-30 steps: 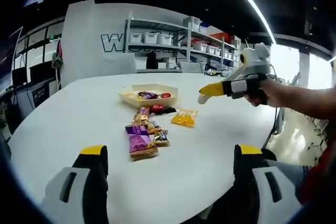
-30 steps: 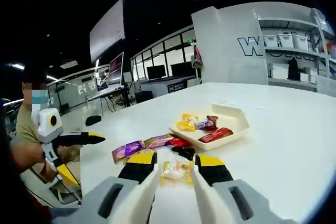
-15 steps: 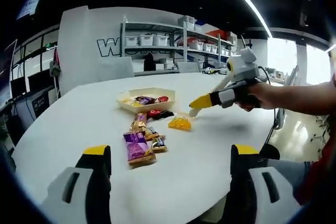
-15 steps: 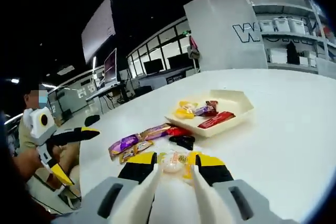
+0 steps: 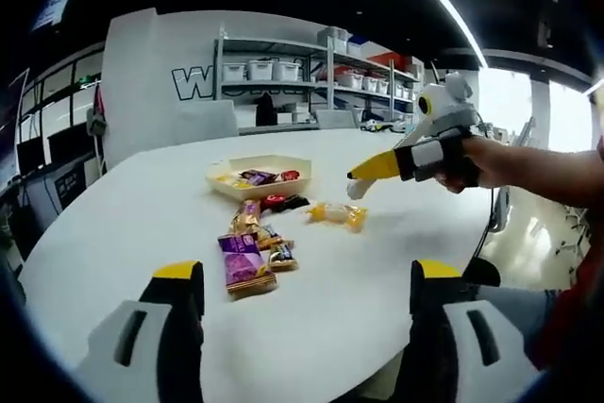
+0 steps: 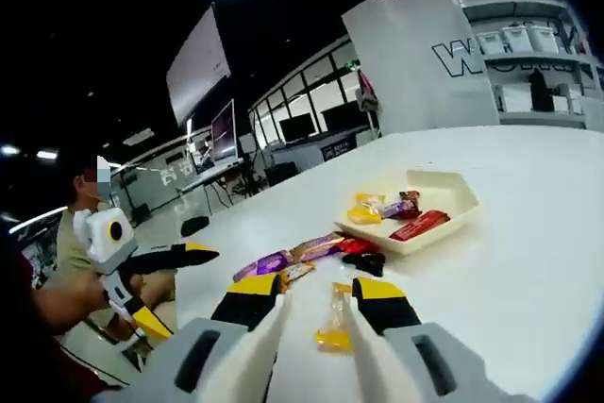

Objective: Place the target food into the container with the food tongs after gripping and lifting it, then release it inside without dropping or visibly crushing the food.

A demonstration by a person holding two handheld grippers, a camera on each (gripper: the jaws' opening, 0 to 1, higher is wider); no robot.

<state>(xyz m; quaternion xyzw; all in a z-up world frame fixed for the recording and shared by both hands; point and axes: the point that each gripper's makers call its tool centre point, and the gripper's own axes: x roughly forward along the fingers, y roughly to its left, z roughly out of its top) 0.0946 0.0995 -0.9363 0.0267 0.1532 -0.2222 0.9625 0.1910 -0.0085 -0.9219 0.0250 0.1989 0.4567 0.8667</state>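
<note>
Yellow snack packet [image 6: 332, 320] is lying flat on the white surface [image 6: 528, 261], between and just ahead of the right claw [image 6: 316, 295] tips; whether the tips are touching it cannot be told. Right claw jaws are standing narrowly parted, gripping nothing. In the left gripper view the same packet [image 5: 340, 213] is sitting just below the right claw [image 5: 363, 176], which a hand [image 5: 472, 159] is holding above the surface.

Cream tray [image 6: 451, 221] is resting farther ahead of the right claw, to its right, already holding several wrapped snacks [image 6: 396, 214].

Loose wrapped snacks [image 6: 302, 254], purple, gold, red and black, are lying between the tray and the right claw, to the left of the yellow packet.

Left claw [image 5: 300, 294] is hanging wide open and empty, well short of the purple packet [image 5: 243, 263].
</note>
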